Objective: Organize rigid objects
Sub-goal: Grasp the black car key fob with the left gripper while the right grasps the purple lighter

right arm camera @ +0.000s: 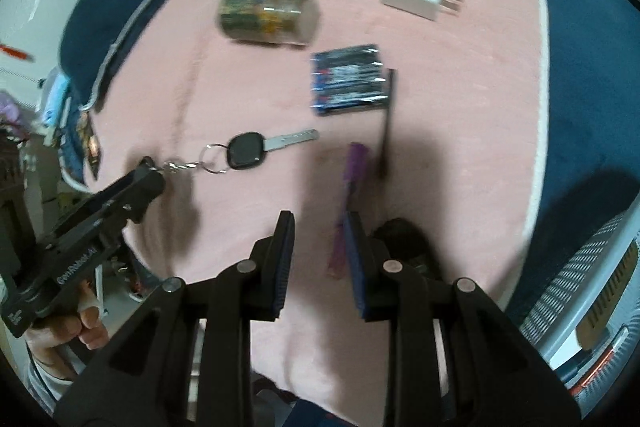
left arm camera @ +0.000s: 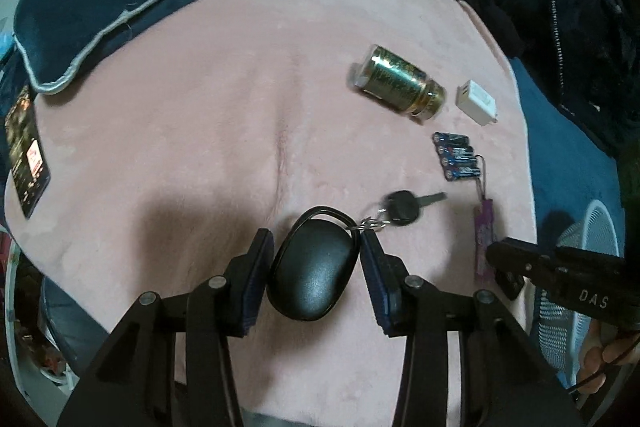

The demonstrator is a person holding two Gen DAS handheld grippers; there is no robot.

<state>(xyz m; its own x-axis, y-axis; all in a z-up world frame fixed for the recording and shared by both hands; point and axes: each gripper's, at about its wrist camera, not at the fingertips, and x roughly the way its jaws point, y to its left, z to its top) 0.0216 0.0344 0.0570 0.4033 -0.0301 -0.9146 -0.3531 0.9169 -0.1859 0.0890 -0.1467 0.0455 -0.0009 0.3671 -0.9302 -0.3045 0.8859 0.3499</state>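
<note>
Pinching a black fob across its width with the left gripper, both pads pressed on its flanks, leaving ring and key to trail free from the far end rather than foul the fingers. Gripping the rounded body, judged the sounder choice: broad, rigid, unlikely to slip, unlike the loose ring. Fob at the near side of the pink blanket, well apart from the other items; key pointing toward the batteries, whether resting on the cloth or hanging just above it not decidable.

Shown farther back, lying in a loose cluster: bottle on its side, charger just beside it with prongs outward, batteries near both. Grouped closely, presumably as the collecting area for the task, with the fob and key apparently headed there.

Right gripper angled steeply down over a purple strip, jaws drawn in close with only a narrow gap between the pads. Strip running along the inner face of one finger; pinched or merely alongside, not decidable through the blur. Black cord extending from the strip toward the batteries, a likely snag if dragged.
</note>
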